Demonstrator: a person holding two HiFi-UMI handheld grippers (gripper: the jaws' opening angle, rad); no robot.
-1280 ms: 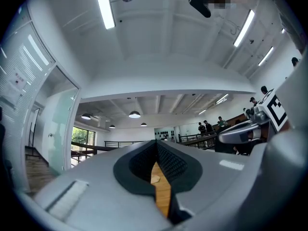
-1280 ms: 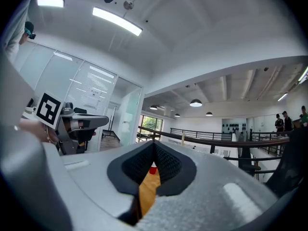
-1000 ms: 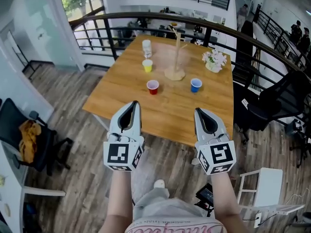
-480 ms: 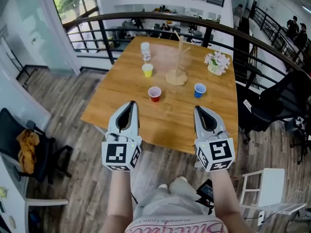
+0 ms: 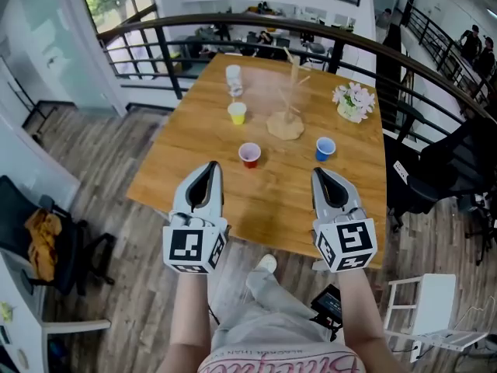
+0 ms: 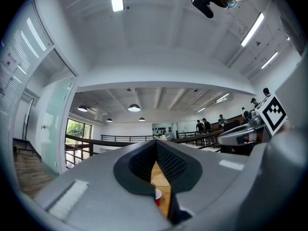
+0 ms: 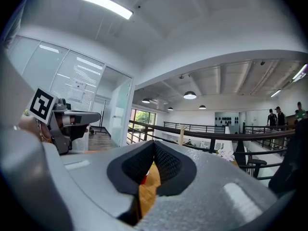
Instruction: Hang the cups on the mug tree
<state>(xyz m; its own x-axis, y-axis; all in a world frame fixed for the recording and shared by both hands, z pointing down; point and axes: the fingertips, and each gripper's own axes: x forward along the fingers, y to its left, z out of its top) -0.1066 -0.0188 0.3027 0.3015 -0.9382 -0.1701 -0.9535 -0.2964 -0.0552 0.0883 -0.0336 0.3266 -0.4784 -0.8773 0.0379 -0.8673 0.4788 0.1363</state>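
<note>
A wooden mug tree (image 5: 289,99) stands on its round base at the far middle of the wooden table (image 5: 202,185). Three cups sit around it: yellow (image 5: 238,113) at its left, red (image 5: 249,155) in front, blue (image 5: 324,148) at the right front. My left gripper (image 5: 213,166) and right gripper (image 5: 318,174) are side by side over the table's near edge, both shut and empty, well short of the cups. In the left gripper view the red cup (image 6: 158,195) shows through the slit under the jaws. The mug tree (image 7: 182,133) pokes up beyond the right gripper's jaws.
A clear cup (image 5: 233,77) stands at the far left of the table and a pot of flowers (image 5: 353,101) at the far right. A black railing (image 5: 233,28) curves behind the table. A black chair (image 5: 435,177) is at the right, another chair (image 5: 46,231) at the left.
Both grippers have moved forward toward the table, still shut. The table and cups sit a little lower and nearer in the head view.
</note>
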